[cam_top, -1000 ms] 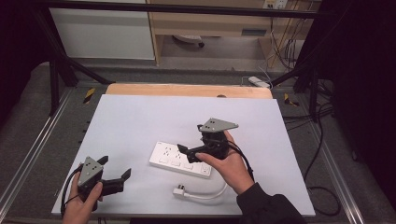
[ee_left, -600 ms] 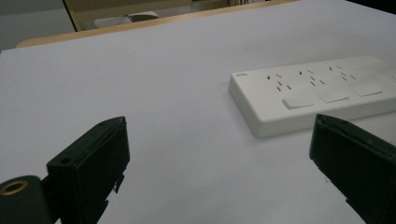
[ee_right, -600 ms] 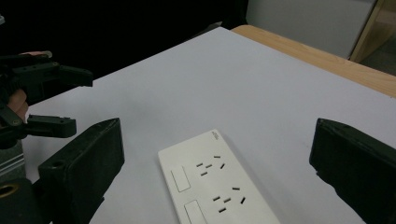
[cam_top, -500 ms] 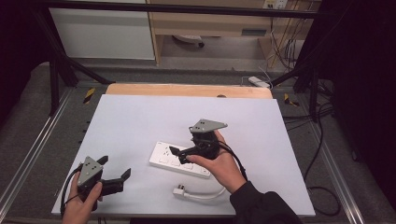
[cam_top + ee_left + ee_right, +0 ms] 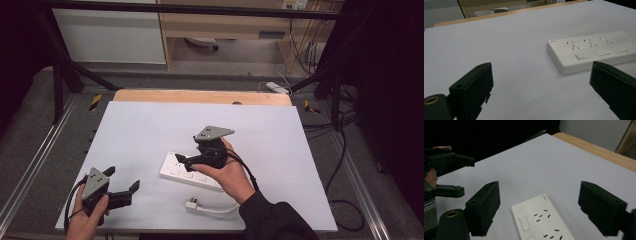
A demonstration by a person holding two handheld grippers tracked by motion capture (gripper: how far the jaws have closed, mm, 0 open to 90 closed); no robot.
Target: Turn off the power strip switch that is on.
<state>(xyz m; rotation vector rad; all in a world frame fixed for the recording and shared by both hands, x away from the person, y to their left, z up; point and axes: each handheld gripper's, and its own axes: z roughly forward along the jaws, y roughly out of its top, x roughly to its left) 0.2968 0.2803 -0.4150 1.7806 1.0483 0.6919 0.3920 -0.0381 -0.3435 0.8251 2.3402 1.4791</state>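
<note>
table (image 5: pixel 150 125) covered in white, seen from above, with a white power strip (image 5: pixel 192 172) lying flat near its middle and a little toward the person. its white cord and plug (image 5: pixel 195 205) curl on the table just in front of it, unplugged from anything that can be seen.

the right gripper (image 5: pixel 181 160) hovers over the left end of the power strip, held in a hand coming up from the bottom edge. in the right gripper view its two black jaws stand well apart with the end of the strip (image 5: pixel 541 220) between and below them; they have just been closing a little, yet the pads do not press on anything and nothing is held.

the left gripper (image 5: pixel 122 185) waits near the front left corner of the table, well apart from the strip. in the left gripper view its jaws are spread wide and empty, and the strip (image 5: pixel 594 51) lies farther off to one side, showing three sockets and three switches.

judged from this, the work is at its very start: the right gripper is lined up on the strip's end but has not gripped it, the strip rests untouched, and the plug lies loose. grasping and whatever handling follows are all left to do.
</note>
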